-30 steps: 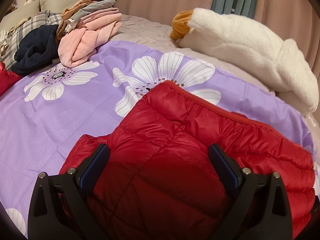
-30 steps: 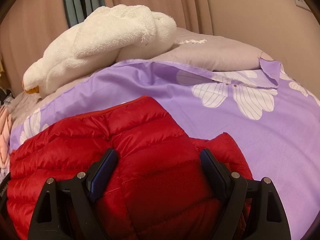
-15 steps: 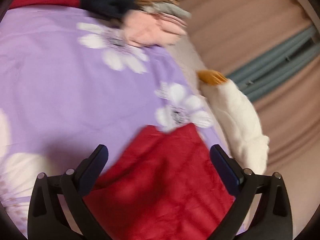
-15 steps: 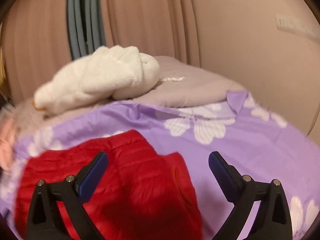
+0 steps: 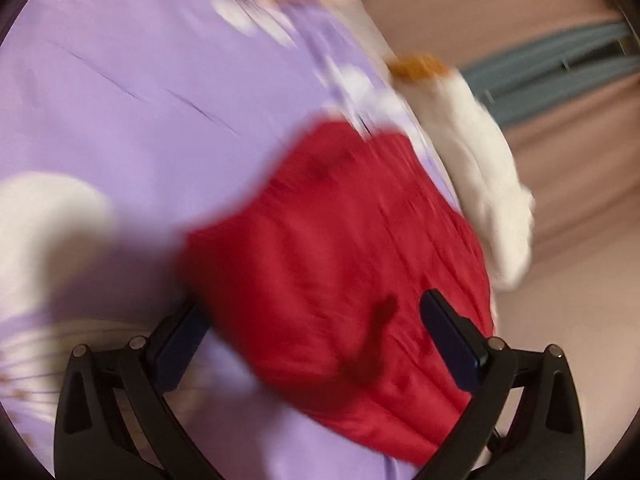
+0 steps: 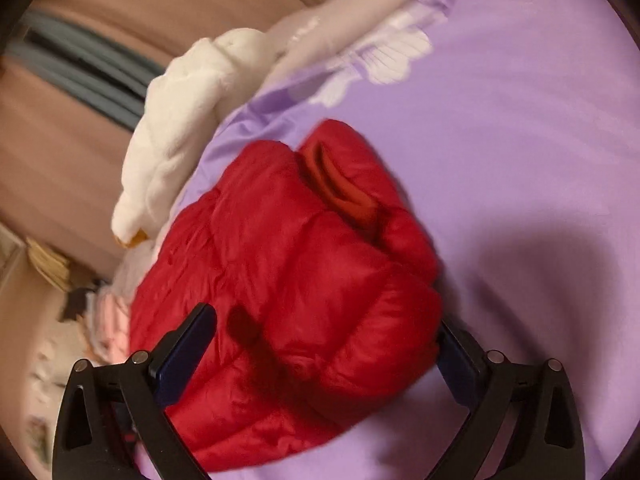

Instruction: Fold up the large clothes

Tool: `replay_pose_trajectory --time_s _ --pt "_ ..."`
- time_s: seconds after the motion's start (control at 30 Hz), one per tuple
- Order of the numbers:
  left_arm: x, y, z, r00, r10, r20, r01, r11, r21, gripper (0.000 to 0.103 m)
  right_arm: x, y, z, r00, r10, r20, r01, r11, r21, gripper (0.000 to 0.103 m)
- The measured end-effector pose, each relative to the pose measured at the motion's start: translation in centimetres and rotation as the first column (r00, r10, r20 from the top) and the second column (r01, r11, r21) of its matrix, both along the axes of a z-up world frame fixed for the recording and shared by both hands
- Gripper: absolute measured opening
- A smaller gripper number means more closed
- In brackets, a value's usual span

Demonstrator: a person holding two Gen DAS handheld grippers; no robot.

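Note:
A folded red puffer jacket (image 5: 340, 264) lies on the purple flowered bedspread (image 5: 120, 92). In the right wrist view the jacket (image 6: 288, 292) shows a collar fold at its far end. My left gripper (image 5: 316, 332) is open, its jaws wide apart above the near part of the jacket, holding nothing. My right gripper (image 6: 324, 348) is open too, straddling the jacket's near end, with the right finger partly hidden behind the fabric. Both views are tilted and the left one is blurred.
A white fleece garment (image 5: 484, 184) (image 6: 180, 128) lies at the bed's far edge by the pink curtain (image 5: 520, 20). A pile of pink and other clothes (image 6: 112, 320) sits beyond the jacket. Bedspread (image 6: 520, 160) stretches to the right.
Both grippers have rolled and swung, so the views are tilted. They have pulled back from the jacket, which now lies folded in a compact bundle. Both stay open.

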State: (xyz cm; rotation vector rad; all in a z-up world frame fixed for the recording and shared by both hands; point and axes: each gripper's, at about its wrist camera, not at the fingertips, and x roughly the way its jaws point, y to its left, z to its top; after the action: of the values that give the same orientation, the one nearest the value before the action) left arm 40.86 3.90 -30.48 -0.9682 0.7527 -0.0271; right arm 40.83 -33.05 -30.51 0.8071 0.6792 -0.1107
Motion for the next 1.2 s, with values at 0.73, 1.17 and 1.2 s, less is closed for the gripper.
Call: replay_pose_trajectory --time_s 0.73,1.17,1.2 --pt "2.6 -4.2 -0.7 0.999 0.003 0.051 -0.008 0.994 0.107 0.087 1.0 5.0 -0.4 0.999 -0.024 0.047 0.029 0.993 -0.114 0.103" --pt "2.4 -4.3 -0.7 0.994 0.094 0.057 -0.102 0.982 0.157 0.058 0.7 4.7 -0.5 0.995 -0.03 0.09 0.037 0.996 -0.08 0.061" --pt "2.3 -4.2 -0.8 0.994 0.099 0.056 -0.106 0.982 0.154 0.056 0.7 5.1 -0.2 0.996 -0.023 0.091 0.033 0.994 -0.105 0.058"
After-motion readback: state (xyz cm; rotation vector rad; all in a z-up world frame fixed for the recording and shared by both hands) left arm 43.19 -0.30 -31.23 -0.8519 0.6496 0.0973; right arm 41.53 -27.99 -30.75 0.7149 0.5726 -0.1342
